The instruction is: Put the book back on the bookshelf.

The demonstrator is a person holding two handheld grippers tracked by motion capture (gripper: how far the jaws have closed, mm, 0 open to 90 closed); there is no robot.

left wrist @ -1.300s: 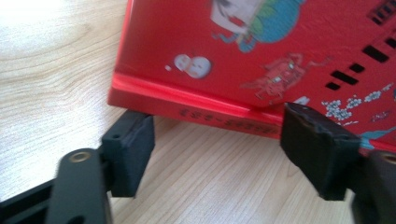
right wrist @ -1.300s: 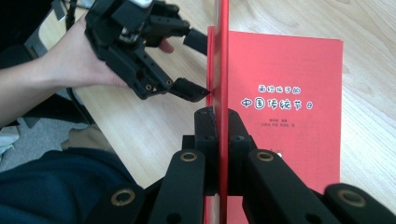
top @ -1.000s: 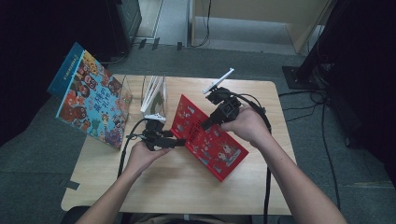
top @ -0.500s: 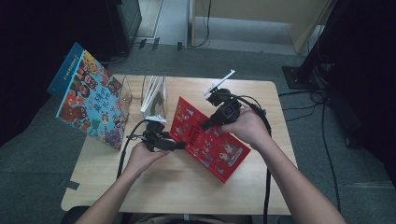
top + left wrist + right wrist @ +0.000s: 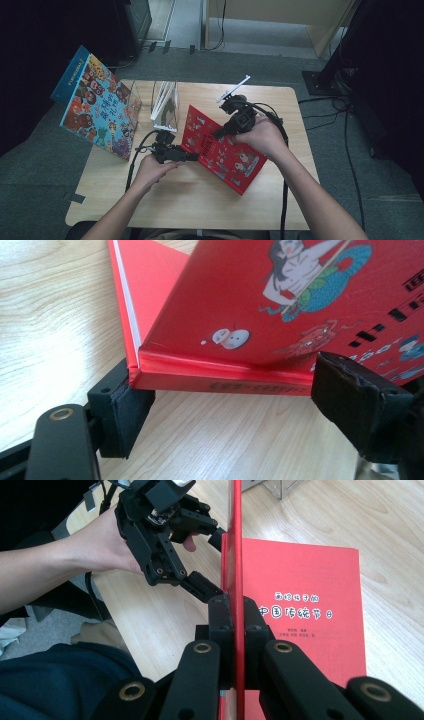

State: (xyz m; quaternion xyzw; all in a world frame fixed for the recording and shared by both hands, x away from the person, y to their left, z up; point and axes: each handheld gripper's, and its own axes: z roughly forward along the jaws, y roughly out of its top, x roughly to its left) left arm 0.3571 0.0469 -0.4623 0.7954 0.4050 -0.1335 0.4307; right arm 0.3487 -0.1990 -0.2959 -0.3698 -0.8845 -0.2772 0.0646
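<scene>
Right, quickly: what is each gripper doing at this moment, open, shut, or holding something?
Left gripper: open, jaws either side of the red book at its spine.
Right gripper: shut on the red book's raised cover.

book [image 5: 227, 150] on table [image 5: 200, 200], clear rack [image 5: 165, 105] behind it
</scene>
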